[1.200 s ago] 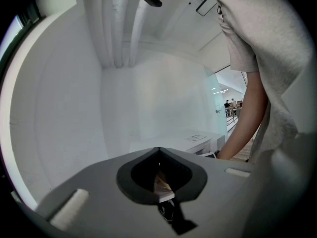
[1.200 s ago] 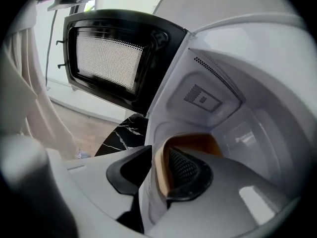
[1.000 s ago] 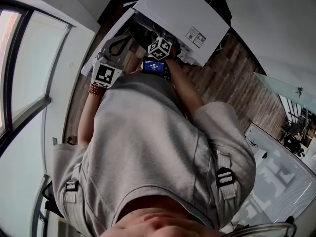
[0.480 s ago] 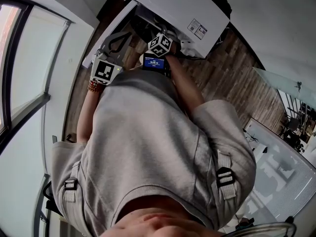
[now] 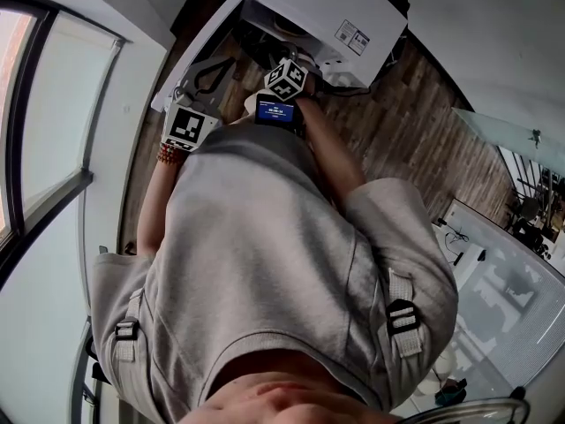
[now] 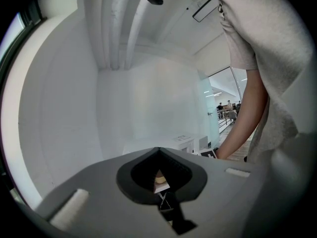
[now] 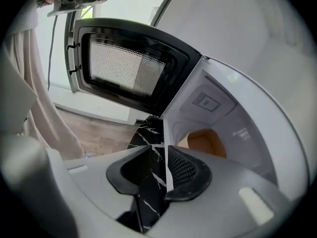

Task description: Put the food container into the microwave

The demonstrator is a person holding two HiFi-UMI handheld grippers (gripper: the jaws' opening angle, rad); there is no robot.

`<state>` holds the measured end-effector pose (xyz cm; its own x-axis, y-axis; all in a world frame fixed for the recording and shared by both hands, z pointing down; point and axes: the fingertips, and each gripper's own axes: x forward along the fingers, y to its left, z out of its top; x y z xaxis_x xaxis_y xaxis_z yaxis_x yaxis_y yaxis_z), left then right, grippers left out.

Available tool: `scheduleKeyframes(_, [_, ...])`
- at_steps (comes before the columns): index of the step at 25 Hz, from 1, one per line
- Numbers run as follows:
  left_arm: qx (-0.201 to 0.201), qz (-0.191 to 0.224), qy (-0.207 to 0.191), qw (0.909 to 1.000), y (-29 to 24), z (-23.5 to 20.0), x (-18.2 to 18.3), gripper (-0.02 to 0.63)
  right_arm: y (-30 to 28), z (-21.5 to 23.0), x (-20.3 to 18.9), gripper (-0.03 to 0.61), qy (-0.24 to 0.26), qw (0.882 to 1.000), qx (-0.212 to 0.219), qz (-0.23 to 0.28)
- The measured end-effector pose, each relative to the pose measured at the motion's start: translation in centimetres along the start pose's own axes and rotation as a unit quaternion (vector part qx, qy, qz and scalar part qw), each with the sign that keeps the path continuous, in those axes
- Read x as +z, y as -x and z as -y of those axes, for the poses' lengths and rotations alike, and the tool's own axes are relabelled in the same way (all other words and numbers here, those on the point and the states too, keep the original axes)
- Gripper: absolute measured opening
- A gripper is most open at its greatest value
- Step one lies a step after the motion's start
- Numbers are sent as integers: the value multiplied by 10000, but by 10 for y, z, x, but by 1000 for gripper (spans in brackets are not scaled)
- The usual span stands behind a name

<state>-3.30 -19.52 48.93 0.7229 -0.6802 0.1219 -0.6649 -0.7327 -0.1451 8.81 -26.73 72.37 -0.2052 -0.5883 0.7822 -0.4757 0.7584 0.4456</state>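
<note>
L gripper (image 6: 159, 178) is held low by the person's side, aimed at a blank wall, jaws about together, nothing in them. R gripper (image 7: 157, 170) is up at the microwave (image 5: 328, 14), jaws a bit apart and empty, over a black marble top (image 7: 147, 132). Door (image 7: 124, 66) stands open. An orange-ish shape inside is prob. the food container (image 7: 208, 142), tho not certain. Placing looks done; next, R needs to swing the door shut.

White microwave (image 5: 327, 11), its door (image 7: 124, 68) black-framed with dotted grey mesh; orange-tan food container (image 7: 207, 142) inside it; black, white-veined marble surface (image 7: 148, 130) beneath it; brown wood-plank floor (image 5: 415, 140) beside it; person's sweatshirt (image 5: 265, 263) pale grey.
</note>
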Motion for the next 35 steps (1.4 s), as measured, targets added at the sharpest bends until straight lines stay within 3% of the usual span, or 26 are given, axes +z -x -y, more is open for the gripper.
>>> scheduleKeyframes(23, [-268,-246,87,9993,70,35,-28,-2,27,-97,9,89,-108,9997,223,17])
scheduleKeyframes(35, [-169,-250,91,9995,74,37,-27,-2,29,-95,12,86,-194,9993,286,108])
